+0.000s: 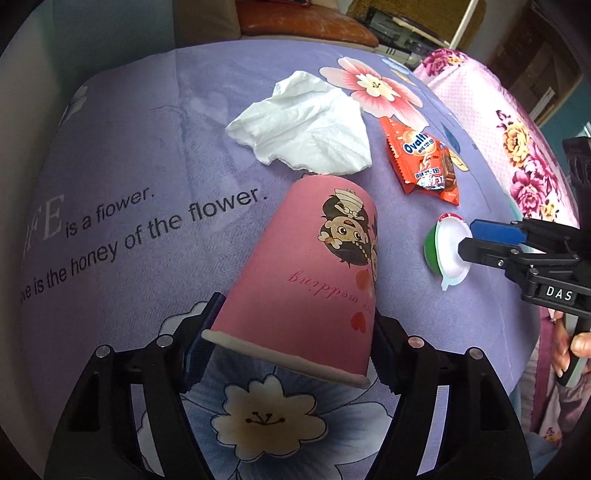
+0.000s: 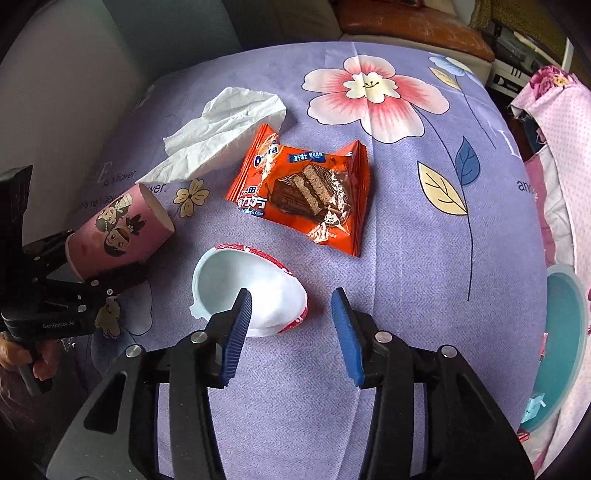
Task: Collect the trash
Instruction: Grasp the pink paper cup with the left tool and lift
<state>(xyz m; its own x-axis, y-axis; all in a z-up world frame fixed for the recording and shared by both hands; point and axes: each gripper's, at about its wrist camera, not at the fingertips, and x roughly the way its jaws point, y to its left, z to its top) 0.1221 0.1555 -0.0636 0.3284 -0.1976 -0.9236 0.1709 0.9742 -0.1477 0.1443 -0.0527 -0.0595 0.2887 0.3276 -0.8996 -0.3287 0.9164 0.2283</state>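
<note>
Pink paper cup (image 1: 303, 273) clamped by left hand-held gripper (image 1: 291, 347); right hand-held gripper (image 2: 291, 325) open, partly hiding jelly cup (image 2: 243, 291).

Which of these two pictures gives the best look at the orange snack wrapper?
The right wrist view: the wrapper lies near the middle, whole, its cake picture and lettering clear. In the left wrist view it is smaller, off to the right and seen at a slant.

My work surface is a purple flowered cloth (image 2: 424, 258) printed with black lettering. Beyond its far edge stand a grey cushion (image 2: 207, 29) and brown leather seat (image 2: 410, 18); pink floral fabric (image 1: 517, 147) lies beside it. Daylight is soft.
</note>
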